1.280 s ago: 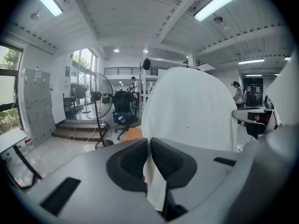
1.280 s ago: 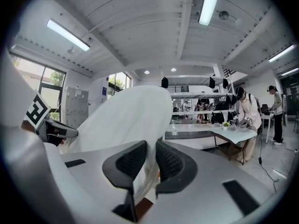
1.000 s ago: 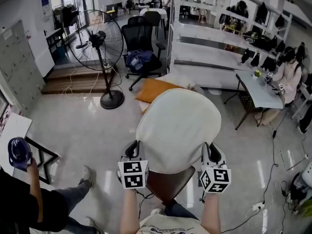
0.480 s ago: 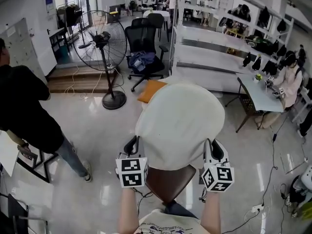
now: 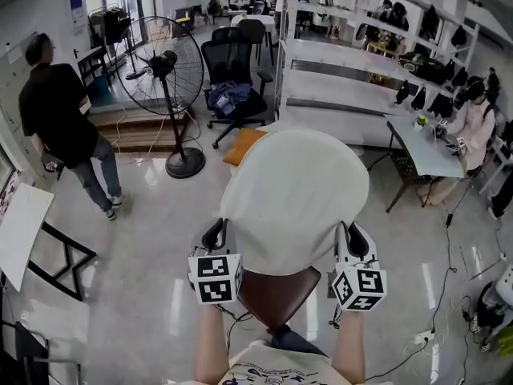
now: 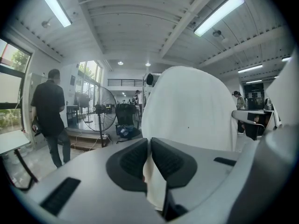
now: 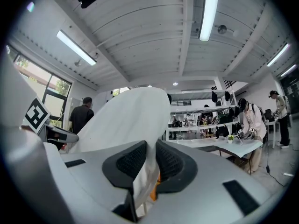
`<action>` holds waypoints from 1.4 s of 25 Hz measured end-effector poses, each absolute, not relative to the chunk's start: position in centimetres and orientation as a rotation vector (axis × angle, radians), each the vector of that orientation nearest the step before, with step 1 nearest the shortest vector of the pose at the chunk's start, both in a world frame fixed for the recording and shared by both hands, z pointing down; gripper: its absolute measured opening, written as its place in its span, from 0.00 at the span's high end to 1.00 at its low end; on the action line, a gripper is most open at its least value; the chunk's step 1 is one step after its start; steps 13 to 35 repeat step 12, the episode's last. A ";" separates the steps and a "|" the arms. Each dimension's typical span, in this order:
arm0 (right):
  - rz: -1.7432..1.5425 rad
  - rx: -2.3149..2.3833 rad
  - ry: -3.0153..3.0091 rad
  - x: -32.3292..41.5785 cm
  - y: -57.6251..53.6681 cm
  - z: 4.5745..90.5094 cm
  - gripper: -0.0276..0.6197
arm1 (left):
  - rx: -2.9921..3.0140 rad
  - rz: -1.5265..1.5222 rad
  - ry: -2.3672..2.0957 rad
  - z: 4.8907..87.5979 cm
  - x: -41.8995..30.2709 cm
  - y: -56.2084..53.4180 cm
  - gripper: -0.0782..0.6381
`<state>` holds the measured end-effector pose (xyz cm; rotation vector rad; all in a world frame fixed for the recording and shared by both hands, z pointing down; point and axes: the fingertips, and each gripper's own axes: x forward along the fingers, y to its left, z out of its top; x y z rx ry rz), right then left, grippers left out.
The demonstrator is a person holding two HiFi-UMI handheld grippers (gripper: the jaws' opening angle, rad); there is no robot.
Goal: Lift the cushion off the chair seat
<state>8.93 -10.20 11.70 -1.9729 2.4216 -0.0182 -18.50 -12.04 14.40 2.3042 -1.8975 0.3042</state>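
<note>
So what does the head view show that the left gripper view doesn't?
Only the head view: the brown chair seat below the cushion, and a flat orange thing on the floor beyond it. Only the left gripper view: the left gripper up close, its fingers shut on a fold of the white fabric, plus the ceiling lights. Both: the cushion, the standing fan and a person in black.

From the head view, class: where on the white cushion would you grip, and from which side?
The two near corners, from the person's side, one per gripper. The cushion is wide, with a thin edge; the left gripper and right gripper, each shut on a corner, balance it above the chair seat.
</note>
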 end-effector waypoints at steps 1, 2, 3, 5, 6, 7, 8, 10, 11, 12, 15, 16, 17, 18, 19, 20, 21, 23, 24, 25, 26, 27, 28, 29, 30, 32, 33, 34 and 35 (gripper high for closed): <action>-0.017 -1.973 2.420 9.1 -10.1 11.9 0.83 | 2.305 0.303 -1.897 14.6 -18.3 -12.0 0.83; -0.017 -1.973 2.419 9.2 -10.0 12.1 0.83 | 2.305 0.301 -1.896 14.8 -18.2 -11.9 0.83; -0.016 -1.973 2.418 9.3 -9.9 12.2 0.83 | 2.306 0.300 -1.896 15.0 -18.1 -11.8 0.83; -0.014 -1.974 2.415 9.5 -9.7 12.4 0.83 | 2.308 0.300 -1.894 15.2 -17.9 -11.7 0.83; -0.014 -1.975 2.412 9.7 -9.6 12.3 0.83 | 2.308 0.301 -1.892 15.2 -17.7 -11.6 0.83; -0.014 -1.976 2.410 9.9 -9.5 12.3 0.83 | 2.308 0.303 -1.891 15.3 -17.5 -11.5 0.83; -0.015 -1.977 2.407 10.1 -9.3 12.3 0.83 | 2.308 0.304 -1.890 15.3 -17.3 -11.3 0.83; -0.016 -1.978 2.404 10.4 -8.9 12.2 0.83 | 2.305 0.308 -1.891 15.2 -17.0 -10.9 0.83; -0.016 -1.979 2.403 10.4 -8.8 12.0 0.83 | 2.304 0.310 -1.893 15.1 -17.0 -10.6 0.83; -0.016 -1.979 2.402 10.5 -8.6 11.9 0.83 | 2.303 0.312 -1.894 15.1 -16.9 -10.4 0.83; -0.016 -1.979 2.402 10.5 -8.6 11.9 0.83 | 2.303 0.312 -1.894 15.1 -16.9 -10.4 0.83; -0.016 -1.979 2.402 10.5 -8.6 11.9 0.83 | 2.303 0.312 -1.894 15.1 -16.9 -10.4 0.83; -0.016 -1.979 2.402 10.5 -8.6 11.9 0.83 | 2.303 0.312 -1.894 15.1 -16.9 -10.4 0.83; -0.016 -1.979 2.402 10.5 -8.6 11.9 0.83 | 2.303 0.312 -1.894 15.1 -16.9 -10.4 0.83; -0.016 -1.979 2.402 10.5 -8.6 11.9 0.83 | 2.303 0.312 -1.894 15.1 -16.9 -10.4 0.83; -0.016 -1.979 2.402 10.5 -8.6 11.9 0.83 | 2.303 0.312 -1.894 15.1 -16.9 -10.4 0.83; -0.016 -1.979 2.402 10.5 -8.6 11.9 0.83 | 2.303 0.312 -1.894 15.1 -16.9 -10.4 0.83; -0.016 -1.979 2.402 10.5 -8.6 11.9 0.83 | 2.303 0.312 -1.894 15.1 -16.9 -10.4 0.83; -0.016 -1.979 2.402 10.5 -8.6 11.9 0.83 | 2.303 0.312 -1.894 15.1 -16.9 -10.4 0.83; -0.016 -1.979 2.402 10.5 -8.6 11.9 0.83 | 2.303 0.312 -1.894 15.1 -16.9 -10.4 0.83; -0.016 -1.979 2.402 10.5 -8.6 11.9 0.83 | 2.303 0.312 -1.894 15.1 -16.9 -10.4 0.83; -0.016 -1.979 2.402 10.5 -8.6 11.9 0.83 | 2.303 0.312 -1.894 15.1 -16.9 -10.4 0.83; -0.016 -1.979 2.402 10.5 -8.6 11.9 0.83 | 2.303 0.312 -1.894 15.1 -16.9 -10.4 0.83; -0.016 -1.979 2.402 10.5 -8.6 11.9 0.83 | 2.303 0.312 -1.894 15.1 -16.9 -10.4 0.83; -0.016 -1.979 2.402 10.5 -8.6 11.9 0.83 | 2.303 0.312 -1.894 15.1 -16.9 -10.4 0.83; -0.016 -1.979 2.402 10.5 -8.6 11.9 0.83 | 2.303 0.312 -1.894 15.1 -16.9 -10.4 0.83; -0.016 -1.979 2.402 10.5 -8.6 11.9 0.83 | 2.303 0.312 -1.894 15.1 -16.9 -10.4 0.83; -0.016 -1.979 2.402 10.5 -8.6 11.9 0.83 | 2.303 0.312 -1.894 15.1 -16.9 -10.4 0.83; -0.016 -1.979 2.402 10.5 -8.6 11.9 0.83 | 2.303 0.312 -1.894 15.1 -16.9 -10.4 0.83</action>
